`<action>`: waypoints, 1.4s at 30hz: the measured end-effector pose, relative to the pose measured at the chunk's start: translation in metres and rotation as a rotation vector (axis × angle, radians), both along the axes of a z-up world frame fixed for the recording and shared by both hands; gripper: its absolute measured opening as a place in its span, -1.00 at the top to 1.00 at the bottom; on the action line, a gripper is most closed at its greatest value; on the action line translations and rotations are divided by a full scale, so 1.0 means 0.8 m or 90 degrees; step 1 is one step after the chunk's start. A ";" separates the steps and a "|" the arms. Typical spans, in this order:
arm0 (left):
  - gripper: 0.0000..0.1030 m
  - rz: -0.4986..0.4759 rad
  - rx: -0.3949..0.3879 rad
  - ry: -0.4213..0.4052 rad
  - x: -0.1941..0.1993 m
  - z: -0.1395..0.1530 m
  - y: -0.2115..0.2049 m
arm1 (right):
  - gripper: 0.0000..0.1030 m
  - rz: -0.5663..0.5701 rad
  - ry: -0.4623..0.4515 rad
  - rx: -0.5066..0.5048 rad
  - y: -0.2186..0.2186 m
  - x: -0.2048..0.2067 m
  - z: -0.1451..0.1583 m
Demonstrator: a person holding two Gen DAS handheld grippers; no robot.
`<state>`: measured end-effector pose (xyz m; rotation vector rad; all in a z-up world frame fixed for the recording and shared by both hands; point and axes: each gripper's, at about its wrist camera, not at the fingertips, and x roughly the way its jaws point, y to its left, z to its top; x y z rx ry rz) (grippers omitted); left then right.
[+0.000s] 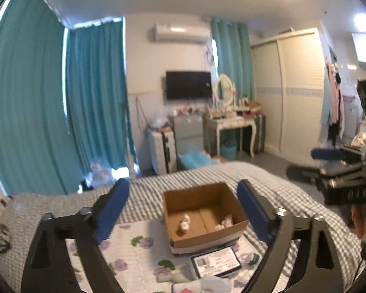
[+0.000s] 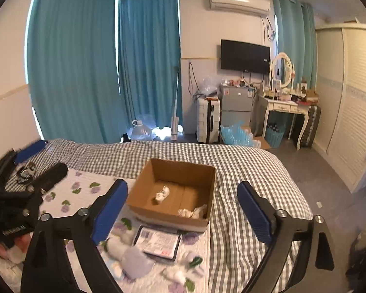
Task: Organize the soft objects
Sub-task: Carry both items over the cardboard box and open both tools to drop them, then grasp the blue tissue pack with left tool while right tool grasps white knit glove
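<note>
box (image 2: 158,173): two socks inside | packet (image 2: 158,243) in front, touching

The cardboard box (image 2: 173,195) stands open-topped on the bed (image 2: 244,171), nothing above its mouth, with only two small bundles of cloth (image 2: 162,194) on its floor. Checked bedding on its far and right sides lies bare. In front of the box a flat packet (image 2: 158,241) and loose soft pieces (image 2: 134,261) crowd the flowered mat (image 2: 85,190).
</note>
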<state>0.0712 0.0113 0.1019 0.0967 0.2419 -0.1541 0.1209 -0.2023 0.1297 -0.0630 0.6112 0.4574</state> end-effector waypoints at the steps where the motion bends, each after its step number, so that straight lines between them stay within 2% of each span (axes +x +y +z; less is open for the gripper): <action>1: -0.79 0.017 0.003 -0.014 -0.016 0.006 0.003 | -0.82 0.000 -0.003 -0.004 0.000 -0.013 0.004; 3: -0.79 0.023 0.008 -0.017 -0.031 0.009 0.010 | -0.83 -0.002 -0.012 -0.013 -0.001 -0.043 0.010; 5: -0.79 0.008 0.007 0.002 -0.040 0.005 0.016 | -0.83 -0.001 -0.010 -0.019 -0.002 -0.065 0.005; 9: -0.79 0.007 0.006 0.059 -0.050 -0.029 0.027 | -0.83 0.000 0.012 -0.022 -0.001 -0.094 -0.022; 12: -0.79 0.030 0.015 0.116 -0.047 -0.078 0.030 | -0.83 0.004 0.031 -0.026 0.006 -0.106 -0.057; 16: -0.79 0.052 -0.024 0.203 -0.040 -0.158 0.040 | -0.83 0.018 0.049 -0.042 0.025 -0.109 -0.113; 20: -0.79 0.076 -0.020 0.270 -0.026 -0.230 0.030 | -0.83 0.022 0.089 -0.045 0.038 -0.095 -0.174; 26: -0.79 0.044 -0.029 0.401 -0.002 -0.324 0.006 | -0.83 -0.002 0.154 -0.047 0.035 -0.072 -0.254; 30: -0.78 0.052 -0.035 0.435 0.018 -0.349 0.003 | -0.83 -0.018 0.177 -0.047 0.028 -0.058 -0.283; 33: -0.74 0.074 -0.037 0.439 0.032 -0.354 0.008 | -0.83 -0.023 0.188 -0.049 0.027 -0.051 -0.295; 34: -0.63 0.068 -0.042 0.441 0.035 -0.356 0.009 | -0.83 -0.023 0.190 -0.049 0.028 -0.050 -0.299; 36: -0.60 0.054 -0.049 0.442 0.034 -0.358 0.010 | -0.83 -0.019 0.195 -0.049 0.031 -0.049 -0.303; 40: -0.54 0.032 -0.023 0.435 0.030 -0.350 0.013 | -0.83 -0.005 0.193 -0.068 0.042 -0.049 -0.304; 42: -0.54 0.042 -0.016 0.408 0.024 -0.335 0.027 | -0.83 0.004 0.192 -0.080 0.050 -0.051 -0.303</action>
